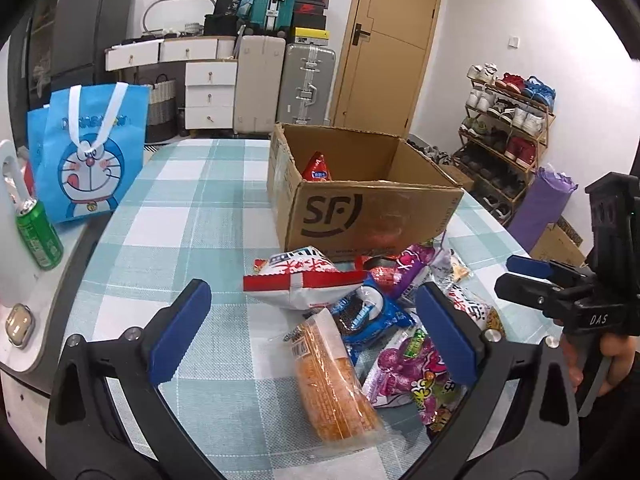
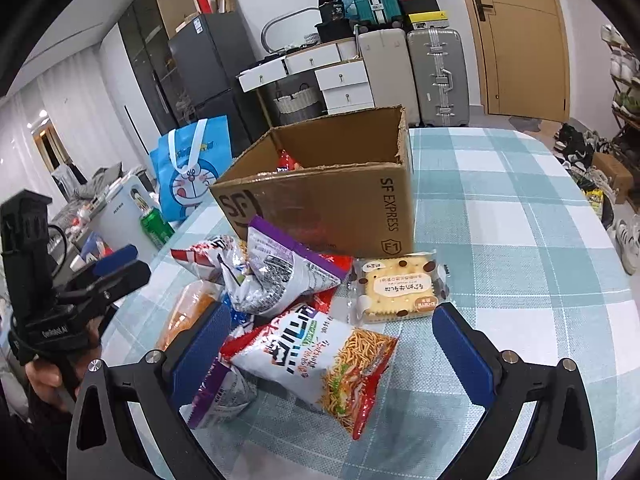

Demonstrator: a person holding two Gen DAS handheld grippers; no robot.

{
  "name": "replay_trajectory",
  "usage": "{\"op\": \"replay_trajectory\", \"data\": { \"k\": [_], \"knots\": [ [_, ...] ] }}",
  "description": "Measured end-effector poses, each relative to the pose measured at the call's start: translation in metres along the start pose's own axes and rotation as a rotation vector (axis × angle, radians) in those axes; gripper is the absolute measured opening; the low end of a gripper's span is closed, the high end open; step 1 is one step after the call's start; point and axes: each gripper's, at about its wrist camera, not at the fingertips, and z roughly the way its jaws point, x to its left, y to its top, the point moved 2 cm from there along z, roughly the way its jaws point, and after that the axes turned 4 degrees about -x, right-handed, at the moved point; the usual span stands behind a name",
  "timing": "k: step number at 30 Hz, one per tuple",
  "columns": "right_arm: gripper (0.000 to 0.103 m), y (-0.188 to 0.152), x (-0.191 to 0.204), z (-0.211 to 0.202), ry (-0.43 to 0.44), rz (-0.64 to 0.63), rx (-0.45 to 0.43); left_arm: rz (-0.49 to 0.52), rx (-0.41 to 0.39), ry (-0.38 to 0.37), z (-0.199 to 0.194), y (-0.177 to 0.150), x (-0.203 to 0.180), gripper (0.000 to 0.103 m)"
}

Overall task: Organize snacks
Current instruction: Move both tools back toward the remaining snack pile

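A pile of snack packs lies on the checked tablecloth (image 1: 192, 216) in front of an open SF cardboard box (image 1: 360, 196). One red pack (image 1: 318, 168) is inside the box. My left gripper (image 1: 314, 292) is open over the pile, holding nothing. An orange pack (image 1: 332, 380), a blue cookie pack (image 1: 368, 316) and a purple candy bag (image 1: 412, 368) lie between its fingers, and a red-and-white bag (image 1: 308, 280) lies just beyond. My right gripper (image 2: 330, 314) is open and empty above a noodle snack bag (image 2: 320, 360). Farther on are a cracker pack (image 2: 396, 292) and a silver-purple bag (image 2: 276, 272).
A blue cartoon tote bag (image 1: 92, 152) and a green can (image 1: 38, 236) stand off the table's left edge. A shoe rack (image 1: 508, 136) and a purple roll (image 1: 540, 208) are to the right. Suitcases (image 1: 304, 80), drawers and a door fill the back wall.
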Motion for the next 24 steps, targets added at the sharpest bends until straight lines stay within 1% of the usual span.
{"op": "replay_trajectory", "data": {
  "k": [2, 4, 6, 11, 18, 20, 24],
  "knots": [
    [0.102, 0.000, 0.000, 0.000, 0.001, -0.005, 0.006, -0.012, 0.007, 0.000, 0.000, 0.001, 0.002, 0.102],
    [0.102, 0.000, 0.000, 0.000, -0.015, -0.007, 0.013, -0.040, 0.009, -0.021, -0.002, 0.003, 0.007, 0.102],
    [0.102, -0.001, -0.001, 0.001, -0.011, 0.004, 0.023, -0.063, 0.011, -0.032, -0.004, 0.004, 0.011, 0.102],
    [0.102, -0.005, 0.002, 0.005, -0.009, -0.010, 0.049, -0.098, 0.015, -0.026, -0.007, 0.007, 0.020, 0.102],
    [0.102, -0.008, 0.003, 0.009, -0.004, -0.018, 0.069, -0.075, 0.032, -0.011, -0.001, 0.002, 0.013, 0.102],
    [0.102, -0.009, 0.002, 0.010, -0.005, -0.013, 0.077, -0.071, 0.037, -0.017, 0.001, 0.000, 0.011, 0.102],
    [0.102, -0.010, 0.000, 0.011, 0.001, -0.003, 0.089, -0.058, 0.045, -0.001, 0.005, -0.003, 0.007, 0.102]
  ]
}}
